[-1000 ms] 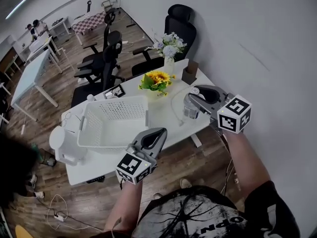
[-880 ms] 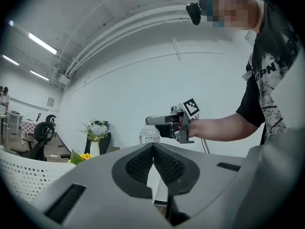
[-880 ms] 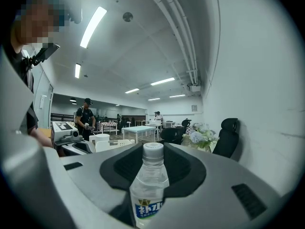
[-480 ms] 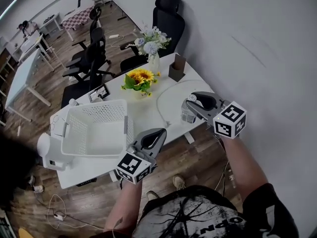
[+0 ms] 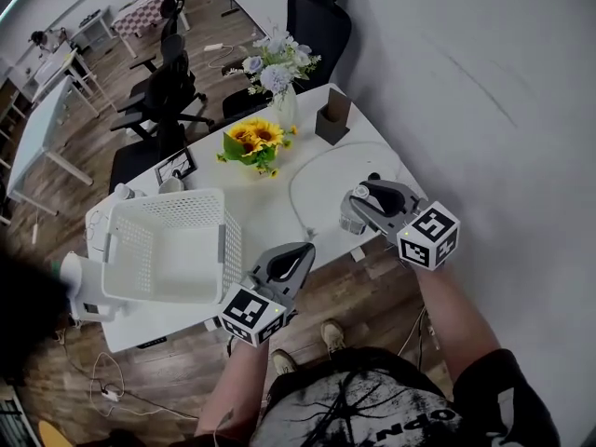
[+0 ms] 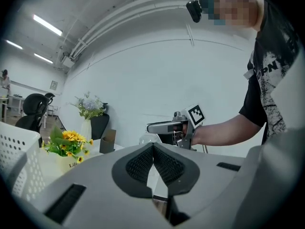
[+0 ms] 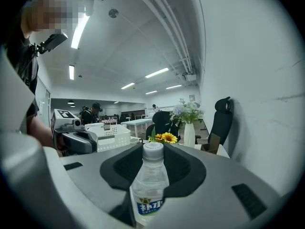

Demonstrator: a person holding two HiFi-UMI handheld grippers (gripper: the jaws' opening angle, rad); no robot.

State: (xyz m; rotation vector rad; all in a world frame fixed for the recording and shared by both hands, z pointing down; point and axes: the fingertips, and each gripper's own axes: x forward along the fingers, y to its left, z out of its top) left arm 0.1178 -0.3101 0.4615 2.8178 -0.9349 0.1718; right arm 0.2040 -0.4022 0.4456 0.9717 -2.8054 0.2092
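Observation:
My right gripper (image 5: 358,203) is shut on a clear water bottle (image 7: 149,182) with a white cap and a blue label. The bottle (image 5: 351,216) is upright, over the right front corner of the white table (image 5: 272,210). In the left gripper view the bottle (image 6: 148,138) shows just below the right gripper (image 6: 167,127). My left gripper (image 5: 294,253) hovers by the table's front edge, beside a white perforated basket (image 5: 168,245). Its pads meet at the tip with nothing between them (image 6: 153,148).
Sunflowers in a pot (image 5: 250,143), a vase of pale flowers (image 5: 275,80) and a brown box (image 5: 331,119) stand toward the table's far side. A white cable (image 5: 300,194) loops across the top. Black office chairs (image 5: 317,21) stand beyond; a white wall (image 5: 484,82) runs along the right.
Both gripper views have swung toward the flowers, which now show larger. The right gripper keeps its hold on the bottle and the left stays shut; the head view has shifted slightly.

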